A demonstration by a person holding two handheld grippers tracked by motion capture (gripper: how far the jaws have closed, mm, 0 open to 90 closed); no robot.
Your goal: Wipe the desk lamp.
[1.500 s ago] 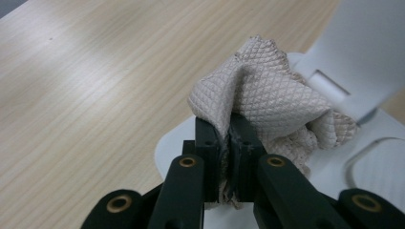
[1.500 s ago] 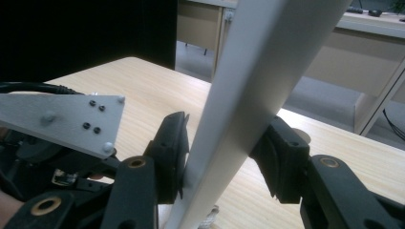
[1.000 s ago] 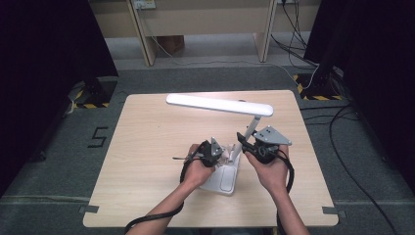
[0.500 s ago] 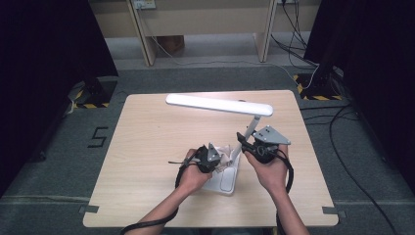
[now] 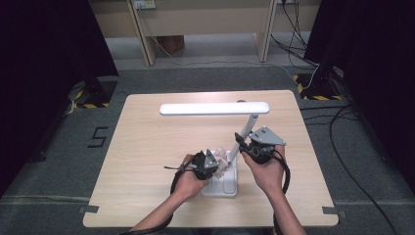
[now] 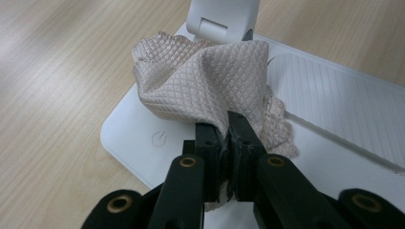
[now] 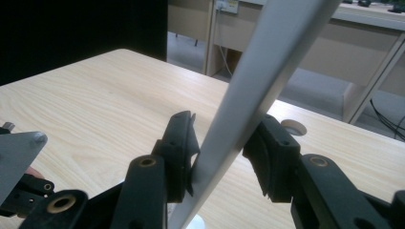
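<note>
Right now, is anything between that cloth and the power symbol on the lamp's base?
Nothing visible: the cloth, pinched in the left gripper, lies on the lamp base, and the power symbol beside it is uncovered.

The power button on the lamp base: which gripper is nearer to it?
Left. The left gripper holds a cloth beside the button; the right gripper is up at the lamp arm.

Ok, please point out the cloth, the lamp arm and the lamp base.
cloth point(image 6: 205, 78), left gripper view, middle of its quilted surface
lamp arm point(image 7: 258, 90), right gripper view, middle of the white bar
lamp base point(image 6: 334, 95), left gripper view, ribbed top panel
</note>
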